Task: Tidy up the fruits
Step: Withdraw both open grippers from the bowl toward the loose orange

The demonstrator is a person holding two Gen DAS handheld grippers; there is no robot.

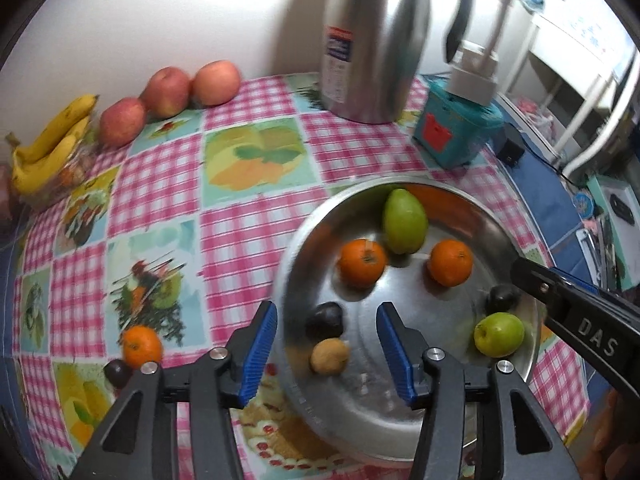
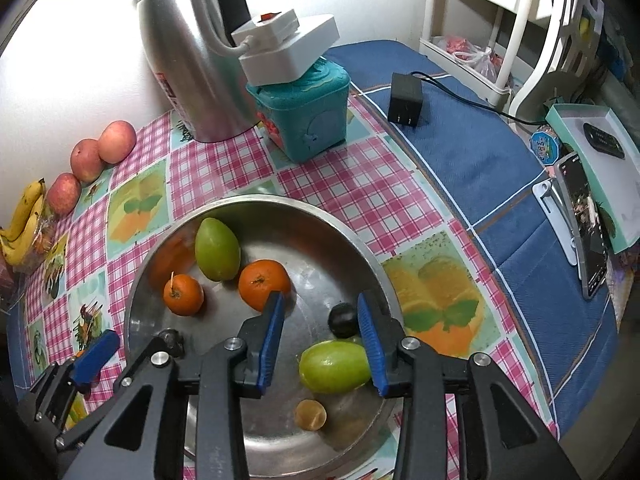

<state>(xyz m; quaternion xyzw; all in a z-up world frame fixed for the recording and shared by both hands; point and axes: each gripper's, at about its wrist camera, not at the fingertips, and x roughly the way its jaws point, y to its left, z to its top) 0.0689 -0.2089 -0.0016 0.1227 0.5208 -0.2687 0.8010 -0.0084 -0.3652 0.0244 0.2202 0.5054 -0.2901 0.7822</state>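
We see a steel bowl [image 1: 304, 248] sitting on the worktop [image 1: 160, 184], which is covered with a pink check cloth printed with fruit pictures. Inside the bowl lie two oranges [image 1: 363, 263], a pointed green fruit [image 1: 404, 222] at the far side, a rounder green fruit [image 1: 499, 334] near the right rim, two small dark fruits [image 1: 325, 319] and a small tan fruit [image 1: 329, 355].

Our left gripper [image 1: 328, 354] hangs over the near left edge of the bowl with its blue pads parted; one dark fruit and the tan fruit sit between them in view, yet neither pad presses on anything, so it is released. Our right gripper [image 2: 322, 344] points down into the bowl, also parted. In the right wrist view the rounder green fruit lies beside its right pad, and we cannot tell whether they touch; the left pad stands clear, so nothing is clamped.

Outside the bowl, a third orange [image 1: 142, 346] and another dark fruit [image 1: 118, 373] rest on the cloth near the left gripper. Along the far wall we see three apples [image 1: 168, 92] in a row and a bunch of bananas [image 1: 48, 148] at the left. A steel thermos jug [image 1: 372, 40] and a teal box [image 1: 456, 128] stand behind the bowl
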